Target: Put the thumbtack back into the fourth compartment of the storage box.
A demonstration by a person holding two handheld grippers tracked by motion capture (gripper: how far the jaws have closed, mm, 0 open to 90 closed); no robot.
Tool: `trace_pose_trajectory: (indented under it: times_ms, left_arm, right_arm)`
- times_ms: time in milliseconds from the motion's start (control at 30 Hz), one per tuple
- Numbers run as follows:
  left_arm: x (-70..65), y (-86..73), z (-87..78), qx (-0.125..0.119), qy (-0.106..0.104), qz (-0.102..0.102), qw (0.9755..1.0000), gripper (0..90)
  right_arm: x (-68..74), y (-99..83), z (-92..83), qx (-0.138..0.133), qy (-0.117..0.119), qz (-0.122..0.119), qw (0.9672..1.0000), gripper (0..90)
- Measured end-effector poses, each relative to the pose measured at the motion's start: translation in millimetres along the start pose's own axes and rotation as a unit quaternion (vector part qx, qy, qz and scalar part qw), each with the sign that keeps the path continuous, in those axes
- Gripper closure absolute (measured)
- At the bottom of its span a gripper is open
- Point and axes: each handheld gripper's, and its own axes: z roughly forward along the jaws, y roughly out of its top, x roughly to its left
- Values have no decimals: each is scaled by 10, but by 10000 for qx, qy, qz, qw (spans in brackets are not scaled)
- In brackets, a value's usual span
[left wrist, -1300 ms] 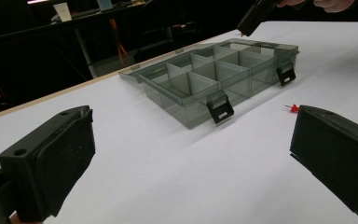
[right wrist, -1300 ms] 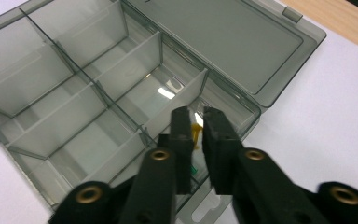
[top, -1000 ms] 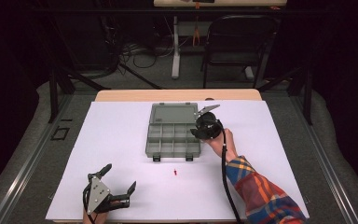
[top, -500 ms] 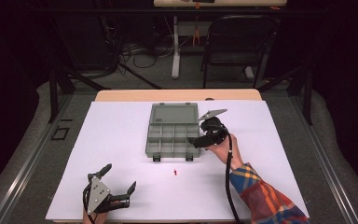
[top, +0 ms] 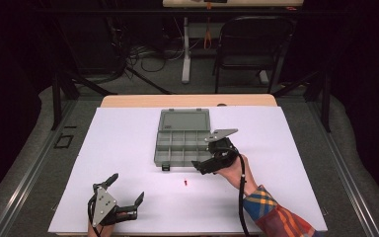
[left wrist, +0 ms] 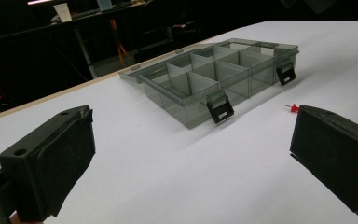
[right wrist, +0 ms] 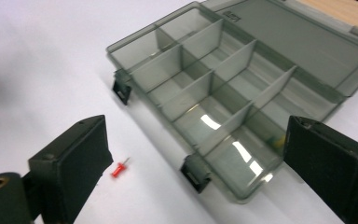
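Note:
A smoky-grey compartment box [top: 182, 143] lies open mid-table, its lid [top: 184, 120] flat behind it. A red push pin [top: 185, 183] lies on the white sheet just in front of the box. My right gripper [top: 203, 167] hovers at the box's front right corner. Its jaws have just been opening and stand wide with nothing between them. In the right gripper view, the box [right wrist: 214, 93] and pin [right wrist: 120, 170] lie ahead, and a small yellowish item [right wrist: 276, 138] sits in a near compartment. My left gripper [top: 126, 190] rests open at the front left, facing the box [left wrist: 214, 79] and pin [left wrist: 292, 108].
The white sheet [top: 128, 138] covers the table, with a wooden strip [top: 187, 100] at the far edge. A dark chair [top: 251, 54] and table legs stand beyond. Two black latches [left wrist: 220, 110] hang on the box's front wall.
My right gripper has pulled back from above the box's right side to its front right corner, nearer the pin. The left gripper has stayed put.

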Motion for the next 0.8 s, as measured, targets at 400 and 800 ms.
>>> trace_pose_trajectory:
  times_ms: [400, 800]
  left_arm:
    - [-1, 0, -1, -4, -4, 4, 10000, 0]
    - [-2, 2, -3, -3, 0, 15, 10000, 0]
  right_arm:
    - [260, -127, 62, 102, 218, -96, 9997, 0]
    - [438, -232, 215, 296, 472, -130, 9984, 0]
